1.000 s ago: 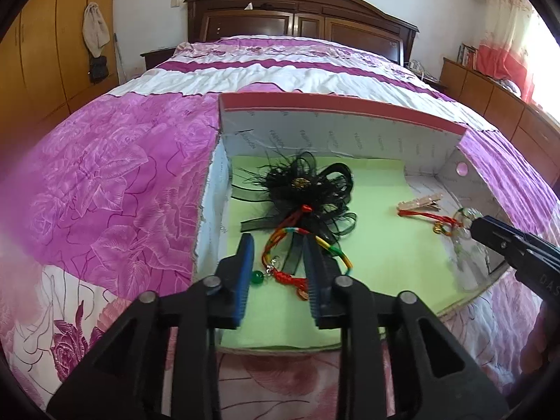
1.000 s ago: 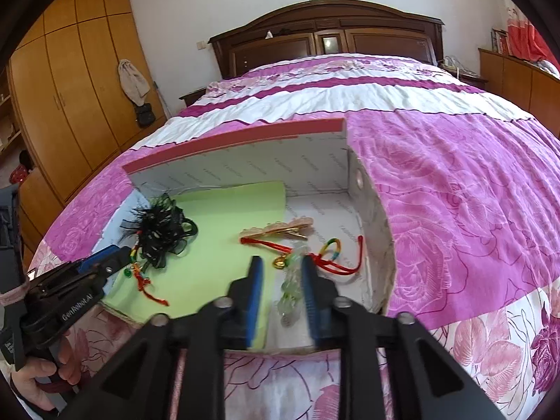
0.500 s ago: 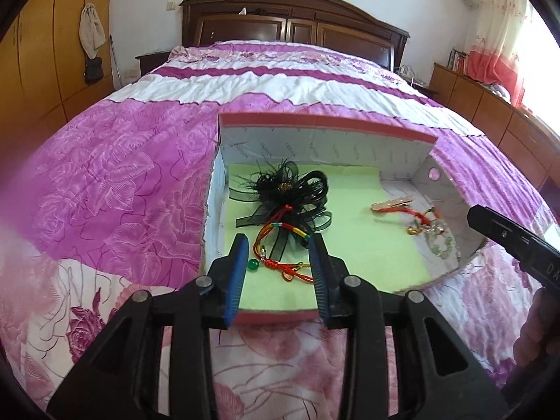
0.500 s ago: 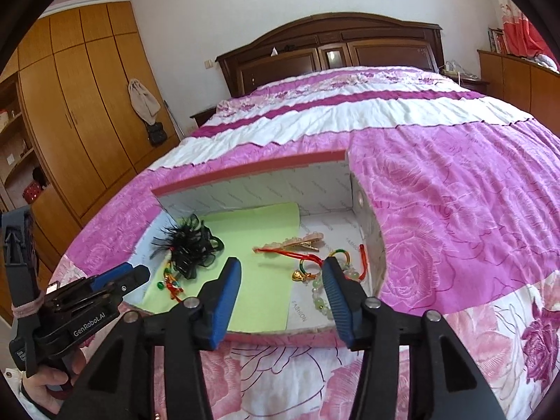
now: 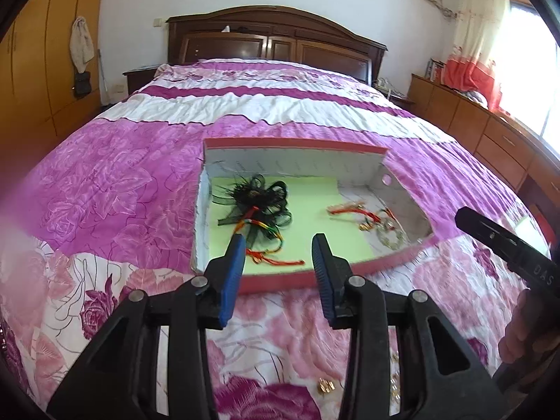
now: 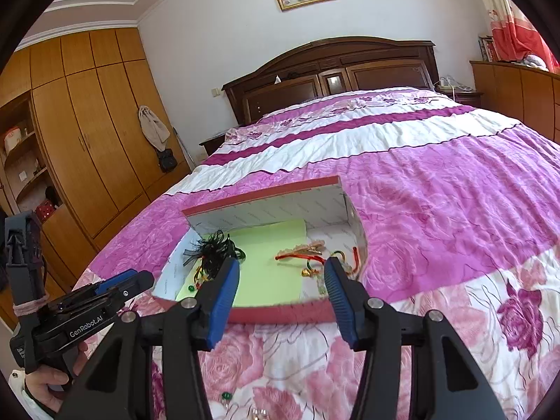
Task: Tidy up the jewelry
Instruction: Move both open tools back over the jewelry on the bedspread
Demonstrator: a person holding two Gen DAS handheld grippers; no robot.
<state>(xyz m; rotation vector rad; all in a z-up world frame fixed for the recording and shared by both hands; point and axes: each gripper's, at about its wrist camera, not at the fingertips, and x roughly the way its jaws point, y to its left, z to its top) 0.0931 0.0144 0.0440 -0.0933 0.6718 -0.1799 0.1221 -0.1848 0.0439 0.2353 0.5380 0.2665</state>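
While the open box (image 5: 297, 281) is lying on the pink and white floral bedspread (image 5: 122, 189) of the bed, both grippers are hanging above its near red rim, clear of everything inside

Item one: the box, with a red rim and white walls, a pale green sheet (image 5: 308, 217) covering most of its floor, a bare white strip showing at the right end

Item two: a black feathery hair ornament (image 5: 257, 197), sitting on the left part of the green sheet, near the left wall

Item three: a multicoloured braided cord (image 5: 266, 227) with red tassels, trailing from under the ornament toward the near rim

Item four: a pale hair clip (image 6: 311, 246) and red cords (image 5: 353, 211), lying at the right edge of the sheet, beside small gold bells (image 6: 309, 273) and a clear bead bracelet (image 5: 390, 238) on the white strip

Item five: the left gripper (image 5: 278, 246), its blue pads having just been parting, standing partly open with nothing between them

Item six: the right gripper (image 6: 281, 269), jaws standing wider, having just been opening, nothing gripped

Item seven: small gold pieces (image 5: 325, 386) and a green bead (image 6: 225, 394), lying loose on the bedspread on the near side of the box
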